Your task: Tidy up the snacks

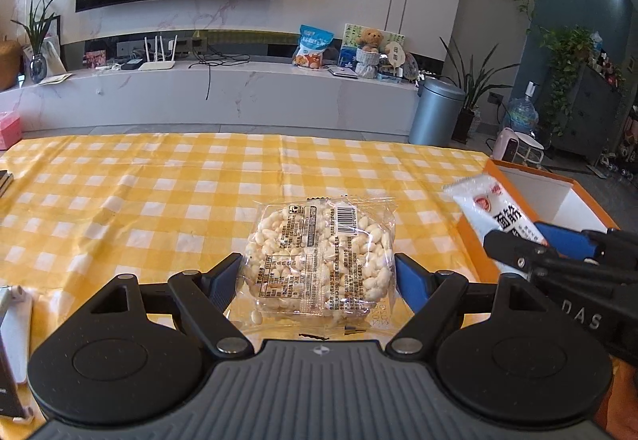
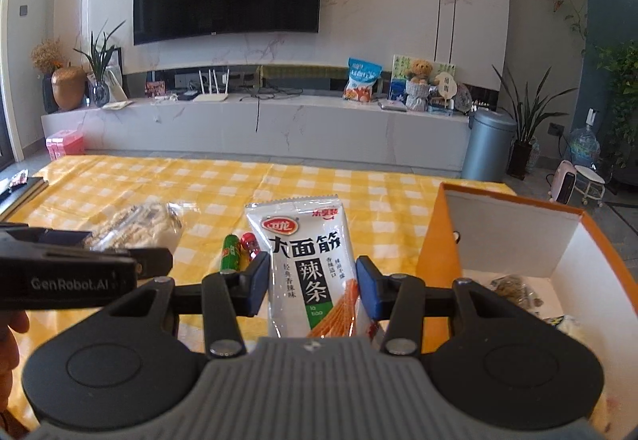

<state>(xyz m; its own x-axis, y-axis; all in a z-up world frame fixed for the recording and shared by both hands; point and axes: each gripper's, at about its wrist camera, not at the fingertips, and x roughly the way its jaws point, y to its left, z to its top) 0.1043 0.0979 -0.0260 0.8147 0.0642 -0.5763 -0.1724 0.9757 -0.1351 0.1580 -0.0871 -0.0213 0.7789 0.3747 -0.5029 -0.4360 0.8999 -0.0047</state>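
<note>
The left gripper (image 1: 315,276) has its blue pads closed against both sides of a clear-wrapped puffed rice cake (image 1: 319,260), which sits low over the yellow checked tablecloth (image 1: 159,184); whether it is lifted clear of the cloth cannot be told. The right gripper (image 2: 312,282) is clamped on a white latiao spicy-strip packet (image 2: 309,260), held upright just left of the orange-walled box (image 2: 432,236), where a few wrapped snacks (image 2: 514,290) already lie. Behind that packet a green tube (image 2: 230,254) and a red-wrapped candy (image 2: 250,240) rest on the cloth.
</note>
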